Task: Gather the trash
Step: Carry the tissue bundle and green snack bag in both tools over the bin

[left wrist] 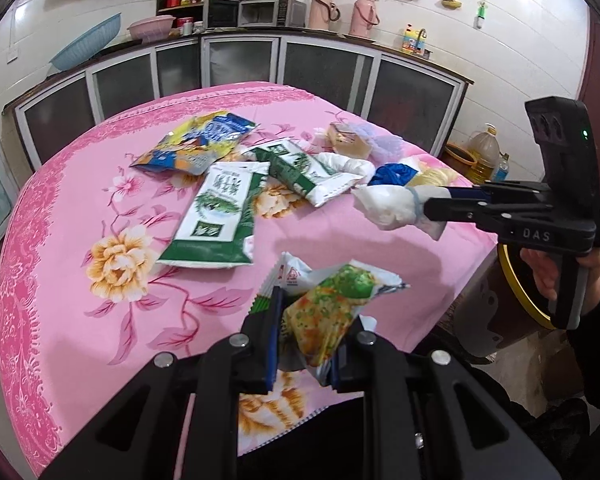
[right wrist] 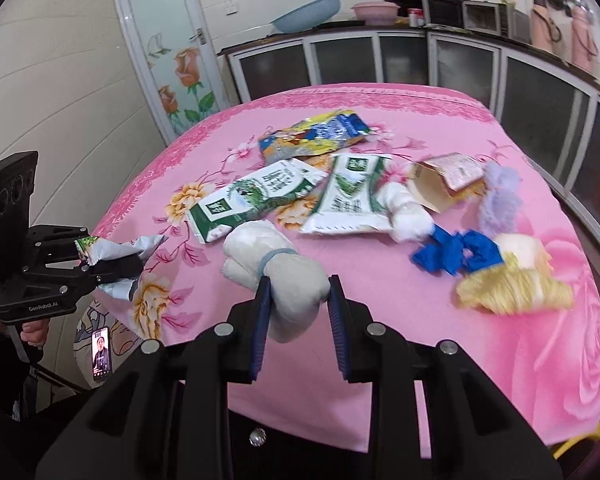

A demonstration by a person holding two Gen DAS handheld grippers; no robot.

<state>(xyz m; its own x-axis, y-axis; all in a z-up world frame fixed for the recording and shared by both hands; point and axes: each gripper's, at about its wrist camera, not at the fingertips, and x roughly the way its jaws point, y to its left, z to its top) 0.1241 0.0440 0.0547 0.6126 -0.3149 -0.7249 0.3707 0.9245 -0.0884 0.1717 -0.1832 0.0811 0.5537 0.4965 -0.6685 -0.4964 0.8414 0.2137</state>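
My left gripper [left wrist: 306, 322] is shut on a crumpled green and orange snack wrapper [left wrist: 332, 312], held above the near edge of the pink floral tablecloth [left wrist: 80, 208]; it also shows in the right wrist view [right wrist: 112, 258]. My right gripper [right wrist: 298, 296] is shut on a white wad tied with a blue band [right wrist: 276, 276], held above the cloth; it shows in the left wrist view [left wrist: 392, 204] too. Two green and white packets [right wrist: 256, 196] [right wrist: 348, 196], a blue and orange bag [right wrist: 316, 132], a blue scrap [right wrist: 452, 252], a yellow wad [right wrist: 512, 288] and a tan carton [right wrist: 444, 184] lie on the table.
A lilac wad [right wrist: 500, 196] and another white wad [right wrist: 408, 216] lie among the trash. Cabinets [left wrist: 240, 60] with a microwave [left wrist: 268, 12] and thermoses stand behind the table. An oil jug [left wrist: 484, 152] stands on the floor at right. A phone [right wrist: 101, 354] lies low at left.
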